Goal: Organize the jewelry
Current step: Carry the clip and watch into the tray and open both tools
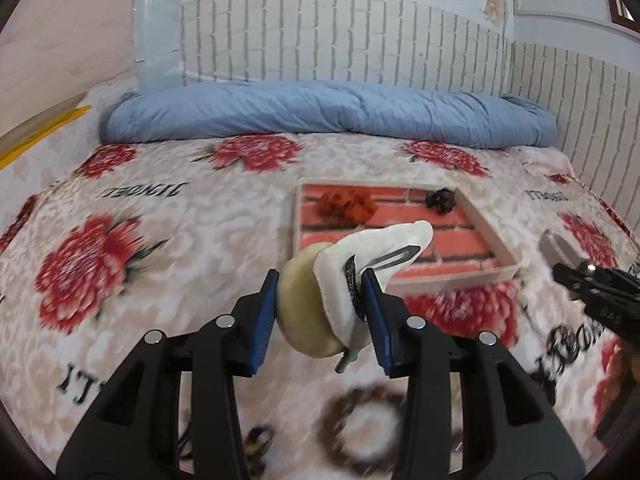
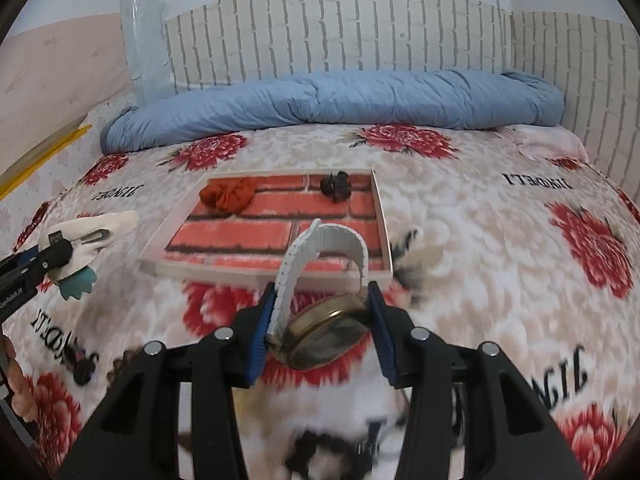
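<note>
A: Here, what is held in the left claw (image 1: 322, 308)?

B: A plush hair clip (image 1: 360, 276) is clamped between its blue pads, with a round cream cushion on one side, a white fabric flap on the other and a metal snap clip along the flap. It is carried above the bed (image 1: 160, 208), short of the tray (image 1: 440, 280).

A: How is it likely to handle?

B: It is judged light and soft; the padding would be squashed under pressure, so a grip across the thick cushion, as now, seems safest. The thin metal clip could be bent if pinched.

A: And the right claw (image 2: 322, 320)?

B: It is closed on a watch (image 2: 324, 340), taken across the brass-coloured case, with the white strap (image 2: 320, 244) arched ahead towards the tray's near wall.

A: Any concern there?

B: The case is judged hard, smooth and heavier, so slipping is possible. The glass would be best kept off the pads, and the strap, being limp, should not be relied upon.

A: What lies in the tray already?

B: An orange scrunchie (image 2: 226, 196) and a dark claw clip (image 2: 336, 186) are seen at its far end.
</note>
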`<state>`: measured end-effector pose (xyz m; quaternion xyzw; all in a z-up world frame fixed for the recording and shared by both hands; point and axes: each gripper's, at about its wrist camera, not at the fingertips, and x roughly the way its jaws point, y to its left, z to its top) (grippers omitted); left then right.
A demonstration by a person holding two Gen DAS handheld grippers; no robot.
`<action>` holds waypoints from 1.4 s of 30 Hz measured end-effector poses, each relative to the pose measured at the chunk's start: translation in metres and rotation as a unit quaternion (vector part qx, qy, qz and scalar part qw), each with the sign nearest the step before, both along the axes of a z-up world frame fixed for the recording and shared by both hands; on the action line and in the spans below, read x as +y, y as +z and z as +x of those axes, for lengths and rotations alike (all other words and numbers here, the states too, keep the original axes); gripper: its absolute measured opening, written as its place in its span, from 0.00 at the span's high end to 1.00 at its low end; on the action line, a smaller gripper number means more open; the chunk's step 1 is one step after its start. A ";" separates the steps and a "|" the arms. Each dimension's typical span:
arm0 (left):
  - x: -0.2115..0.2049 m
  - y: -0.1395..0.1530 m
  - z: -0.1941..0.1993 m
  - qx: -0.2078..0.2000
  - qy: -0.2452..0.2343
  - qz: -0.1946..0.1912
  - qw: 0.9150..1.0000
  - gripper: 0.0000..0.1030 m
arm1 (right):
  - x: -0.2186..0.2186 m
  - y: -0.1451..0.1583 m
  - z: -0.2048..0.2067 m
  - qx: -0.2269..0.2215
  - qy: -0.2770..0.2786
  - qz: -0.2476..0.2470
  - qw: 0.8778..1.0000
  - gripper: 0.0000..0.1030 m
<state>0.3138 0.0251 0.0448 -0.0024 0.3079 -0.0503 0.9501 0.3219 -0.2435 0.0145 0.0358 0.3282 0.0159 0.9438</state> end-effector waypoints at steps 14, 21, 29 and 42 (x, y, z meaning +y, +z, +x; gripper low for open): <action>-0.061 -0.037 0.127 0.050 -0.004 0.022 0.998 0.61 | -0.006 -0.024 0.126 0.031 0.010 -0.008 0.999 0.57; -0.070 -0.072 0.178 0.104 -0.003 0.028 0.994 0.62 | -0.009 -0.051 0.180 0.075 0.006 -0.005 0.997 0.57; -0.071 -0.087 0.213 0.120 -0.004 0.042 0.992 0.66 | -0.016 -0.076 0.214 0.105 -0.008 -0.009 0.994 0.57; -0.072 -0.089 0.237 0.115 -0.003 0.047 0.992 0.64 | -0.010 -0.087 0.232 0.124 -0.004 -0.032 0.992 0.55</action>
